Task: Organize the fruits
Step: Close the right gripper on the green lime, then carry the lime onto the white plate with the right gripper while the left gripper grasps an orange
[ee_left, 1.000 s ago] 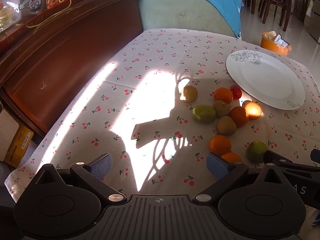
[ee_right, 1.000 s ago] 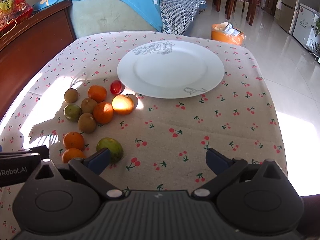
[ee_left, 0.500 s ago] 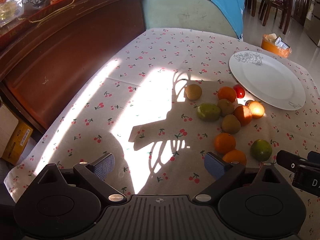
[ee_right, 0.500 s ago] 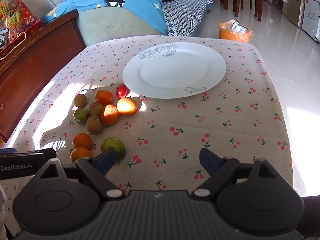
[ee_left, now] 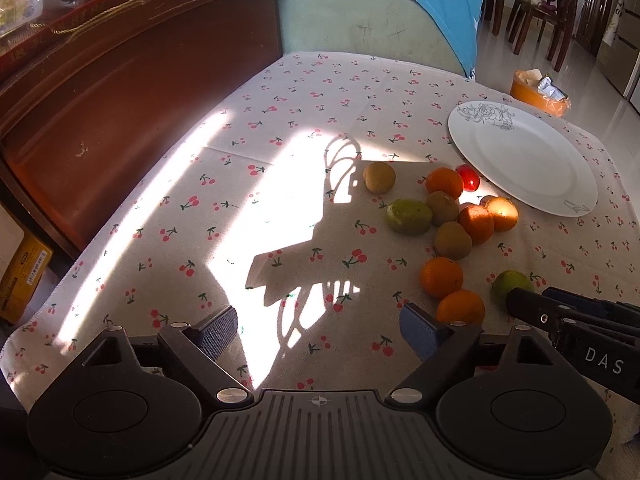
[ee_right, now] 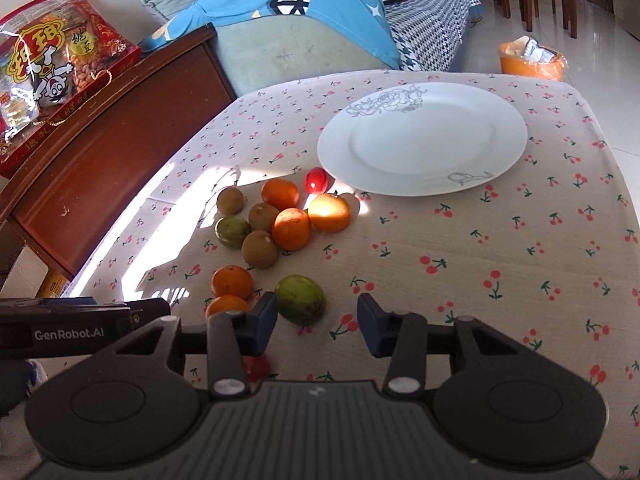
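Note:
A cluster of fruit lies on the cherry-print tablecloth: several oranges [ee_right: 291, 228], brown kiwis [ee_right: 259, 249], a red tomato [ee_right: 317, 180] and green mangoes [ee_right: 300, 299]. An empty white plate [ee_right: 422, 142] sits behind them and also shows in the left wrist view [ee_left: 524, 158]. My right gripper [ee_right: 316, 322] is open, partly narrowed, just in front of the near green mango with nothing between its pads. My left gripper [ee_left: 320, 330] is open and empty over the cloth, left of the fruit [ee_left: 440, 278].
A dark wooden cabinet [ee_left: 120, 92] runs along the table's left side with a red snack bag [ee_right: 48, 68] on top. A sofa with a blue cover [ee_right: 304, 20] stands behind the table. An orange bin [ee_right: 532, 60] and chairs are on the floor beyond.
My right gripper has moved forward and left toward the near green mango, and its jaws have narrowed. My left gripper has drifted slightly and stays open.

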Demonstrator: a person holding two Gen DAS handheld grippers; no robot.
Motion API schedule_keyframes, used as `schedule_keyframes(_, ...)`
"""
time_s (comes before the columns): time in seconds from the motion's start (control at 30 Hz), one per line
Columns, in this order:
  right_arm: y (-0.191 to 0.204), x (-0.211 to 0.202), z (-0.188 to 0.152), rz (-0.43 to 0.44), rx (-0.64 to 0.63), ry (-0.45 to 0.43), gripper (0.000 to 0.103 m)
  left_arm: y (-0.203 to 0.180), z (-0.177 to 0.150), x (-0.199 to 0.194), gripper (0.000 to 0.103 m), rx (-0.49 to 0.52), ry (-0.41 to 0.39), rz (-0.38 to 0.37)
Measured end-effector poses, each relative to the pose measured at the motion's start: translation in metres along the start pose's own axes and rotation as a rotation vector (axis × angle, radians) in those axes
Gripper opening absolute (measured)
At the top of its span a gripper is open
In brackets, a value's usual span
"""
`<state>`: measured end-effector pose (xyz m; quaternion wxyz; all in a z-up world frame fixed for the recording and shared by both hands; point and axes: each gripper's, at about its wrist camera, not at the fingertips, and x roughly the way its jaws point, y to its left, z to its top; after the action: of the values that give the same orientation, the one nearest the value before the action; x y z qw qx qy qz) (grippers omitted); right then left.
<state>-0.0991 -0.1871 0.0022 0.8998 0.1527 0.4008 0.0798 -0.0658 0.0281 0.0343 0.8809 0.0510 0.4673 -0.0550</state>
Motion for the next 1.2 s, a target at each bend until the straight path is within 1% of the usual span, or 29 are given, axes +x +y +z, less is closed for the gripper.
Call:
schedule_keyframes(0.07, 0.002, 0.003, -0.001, 0.005, -0.01, -0.002, 0.041, 0.0, -0.001, 0.001, 0.085, 0.003, 0.003, -0.008)
schedule_keyframes(0.2, 0.005, 0.008, -0.001, 0.005, -0.023, -0.002, 0.038, -0.002, -0.003, 0.001, 0.081, 0.01, 0.001, -0.033)
schedule_keyframes(0.27, 0.004, 0.008, -0.001, 0.01, -0.016, -0.005, 0.038, -0.004, -0.004, 0.0, 0.076, 0.014, -0.001, -0.055)
schedule_keyframes(0.47, 0.004, 0.01, 0.0, 0.021, -0.016, -0.013, 0.038, -0.01, -0.007, 0.001, 0.067, 0.034, 0.002, -0.089)
schedule_keyframes(0.5, 0.004, 0.011, 0.0, 0.021, -0.021, -0.014, 0.036, -0.011, -0.007, 0.002, 0.067, 0.036, 0.004, -0.092)
schedule_keyframes(0.53, 0.004, 0.011, 0.0, 0.026, -0.02, -0.01, 0.03, -0.013, -0.007, 0.001, 0.066, 0.039, 0.003, -0.093)
schedule_keyframes(0.63, 0.001, 0.009, 0.002, 0.03, -0.001, -0.006, 0.03, -0.019, -0.007, -0.001, 0.064, 0.053, -0.007, -0.118)
schedule_keyframes(0.77, -0.009, -0.001, 0.006, -0.009, 0.037, -0.047, 0.03, -0.03, -0.008, -0.004, 0.064, 0.078, -0.024, -0.164)
schedule_keyframes(0.9, -0.021, -0.003, 0.008, -0.074, 0.086, -0.063, 0.03, -0.04, -0.009, -0.003, 0.064, 0.089, -0.031, -0.207)
schedule_keyframes(0.97, -0.026, -0.003, 0.007, -0.092, 0.104, -0.062, 0.03, -0.046, -0.009, 0.002, 0.055, 0.088, -0.021, -0.226)
schedule_keyframes(1.03, -0.029, -0.002, 0.007, -0.092, 0.115, -0.058, 0.03, -0.049, -0.009, 0.006, 0.052, 0.076, -0.01, -0.239)
schedule_keyframes(1.1, -0.029, -0.002, 0.006, -0.09, 0.112, -0.059, 0.03, -0.05, -0.008, 0.01, 0.051, 0.06, 0.002, -0.251)
schedule_keyframes(1.2, -0.029, -0.002, 0.006, -0.091, 0.103, -0.059, 0.03, -0.051, -0.007, 0.016, 0.043, 0.034, 0.019, -0.275)
